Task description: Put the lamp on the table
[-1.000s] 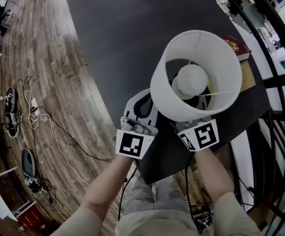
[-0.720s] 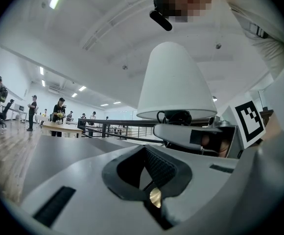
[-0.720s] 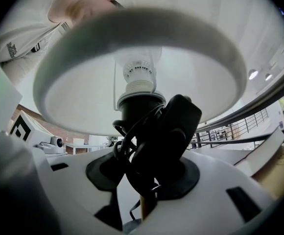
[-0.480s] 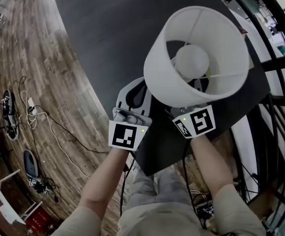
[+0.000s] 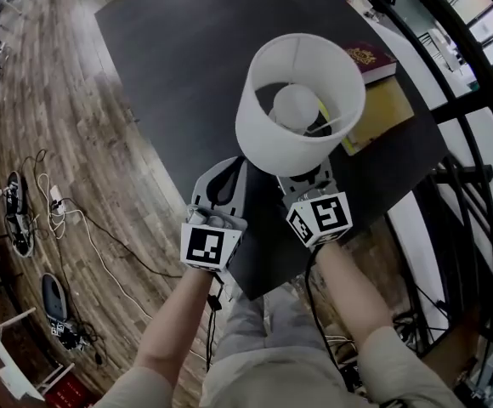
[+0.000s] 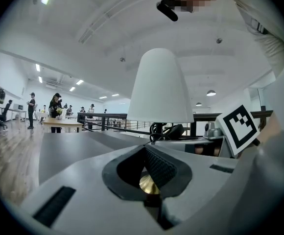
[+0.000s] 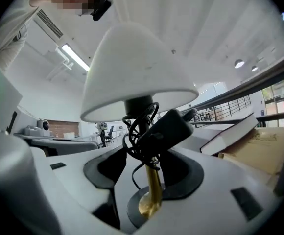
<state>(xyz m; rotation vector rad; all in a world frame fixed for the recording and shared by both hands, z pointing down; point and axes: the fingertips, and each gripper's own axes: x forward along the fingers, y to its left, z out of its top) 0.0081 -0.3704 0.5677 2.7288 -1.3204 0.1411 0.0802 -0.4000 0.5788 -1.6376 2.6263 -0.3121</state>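
Gripping the brass stem [image 7: 153, 185] of the table lamp [image 5: 300, 104], the right gripper [image 7: 149, 170] is carrying the lamp with its shade uppermost, both jaws clenched against the stem. A black cable [image 7: 137, 136] is bundled in loops round the stem just under the white shade [image 7: 132, 67], and a black plug [image 7: 166, 129] is lying against the bundle. In the head view the open top of the shade is facing the camera and the bulb [image 5: 296, 106] is showing inside it. The lamp is hanging over the near part of the dark table [image 5: 187, 58]; no view is showing whether its foot is touching the tabletop.

The left gripper [image 6: 144, 153] is waiting just beside the right one, on the person's left, with its jaws drawn together at the tips and no part of the lamp between them. A small brass-coloured glint is showing deep in the gap, and what it is cannot be told. The marker cubes [image 5: 319, 219] of the two grippers are sitting side by side at the table's near edge.

A red book [image 5: 367, 60] and a tan book [image 5: 381, 113] are lying on the table just beyond the shade, to the right. Cables [image 5: 59, 202] are trailing over the wooden floor [image 5: 85, 126] on the left. People [image 6: 54, 106] are standing far off in the left gripper view.
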